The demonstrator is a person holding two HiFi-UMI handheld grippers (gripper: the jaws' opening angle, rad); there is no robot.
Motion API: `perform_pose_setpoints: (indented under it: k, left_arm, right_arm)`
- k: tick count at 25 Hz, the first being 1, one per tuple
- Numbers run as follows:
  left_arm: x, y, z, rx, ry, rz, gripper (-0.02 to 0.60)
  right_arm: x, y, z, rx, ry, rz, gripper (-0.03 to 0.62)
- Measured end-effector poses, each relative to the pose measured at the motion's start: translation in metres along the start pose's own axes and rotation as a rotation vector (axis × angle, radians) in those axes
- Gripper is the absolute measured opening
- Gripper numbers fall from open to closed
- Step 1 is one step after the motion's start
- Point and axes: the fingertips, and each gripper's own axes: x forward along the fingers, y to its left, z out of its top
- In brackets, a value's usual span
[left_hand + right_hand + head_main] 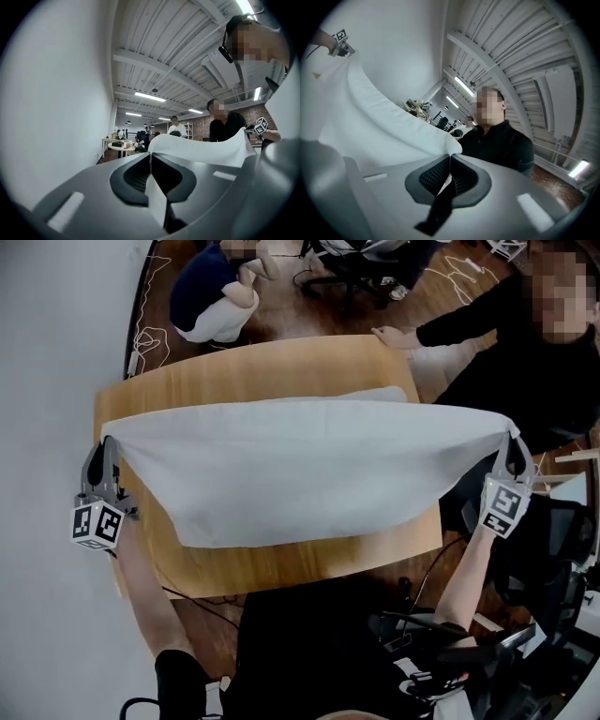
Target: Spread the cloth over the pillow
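A white cloth (291, 465) hangs stretched in the air over the wooden table (225, 371), sagging in the middle. My left gripper (106, 442) is shut on its left corner and my right gripper (511, 439) is shut on its right corner. A sliver of the white pillow (380, 393) shows past the cloth's far edge; the rest is hidden under it. In the left gripper view the cloth (197, 150) runs out from between the closed pads (136, 177). In the right gripper view the cloth (370, 126) spreads left from the closed pads (433, 177).
A person in black (525, 352) stands at the table's far right corner with a hand (392, 336) on its edge. Another person crouches on the floor (211, 296) beyond the table. A white wall (47, 381) lies close on the left. Cables and gear (450, 652) sit near my right side.
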Motion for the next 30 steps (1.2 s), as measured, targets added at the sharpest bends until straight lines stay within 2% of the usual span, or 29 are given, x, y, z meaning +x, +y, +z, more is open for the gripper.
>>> perform_pose_setpoints:
  k: [2, 4, 7, 9, 12, 15, 18, 20, 23, 28, 29, 30]
  left_arm:
    - [0.011, 0.004, 0.001, 0.006, 0.021, 0.039, 0.009]
    - [0.027, 0.010, -0.015, 0.014, 0.081, 0.085, 0.009]
    - [0.091, 0.021, -0.061, -0.009, 0.122, 0.036, 0.009]
    - [0.121, 0.029, -0.084, -0.026, 0.166, 0.017, 0.009]
    - [0.143, 0.047, -0.136, -0.044, 0.289, 0.035, 0.009]
    - [0.171, 0.056, -0.193, -0.045, 0.435, 0.031, 0.009]
    - [0.176, 0.056, -0.237, -0.029, 0.559, 0.052, 0.009]
    - [0.177, 0.053, -0.261, -0.010, 0.632, 0.069, 0.009]
    - [0.179, 0.050, -0.293, 0.020, 0.742, 0.055, 0.009]
    - [0.150, 0.046, -0.345, 0.055, 0.919, -0.011, 0.011]
    - [0.144, 0.039, -0.354, 0.041, 0.949, -0.031, 0.020]
    - [0.137, 0.033, -0.360, 0.014, 0.967, -0.043, 0.056]
  right_arm:
    - [0.039, 0.008, 0.005, -0.007, -0.030, 0.042, 0.011]
    - [0.084, 0.015, 0.007, -0.013, -0.065, 0.089, 0.011]
    - [0.143, 0.018, 0.004, -0.057, -0.064, 0.104, 0.011]
    - [0.179, 0.049, -0.007, -0.073, -0.035, 0.147, 0.011]
    - [0.245, 0.117, -0.040, -0.050, 0.013, 0.305, 0.011]
    - [0.290, 0.178, -0.089, -0.041, 0.124, 0.453, 0.011]
    - [0.312, 0.232, -0.131, -0.049, 0.224, 0.575, 0.011]
    - [0.326, 0.253, -0.152, -0.054, 0.266, 0.633, 0.011]
    - [0.329, 0.273, -0.186, -0.047, 0.340, 0.689, 0.011]
    - [0.317, 0.326, -0.196, -0.062, 0.342, 0.826, 0.011]
    - [0.313, 0.328, -0.200, -0.054, 0.352, 0.851, 0.008]
    - [0.310, 0.328, -0.202, -0.029, 0.358, 0.871, 0.016]
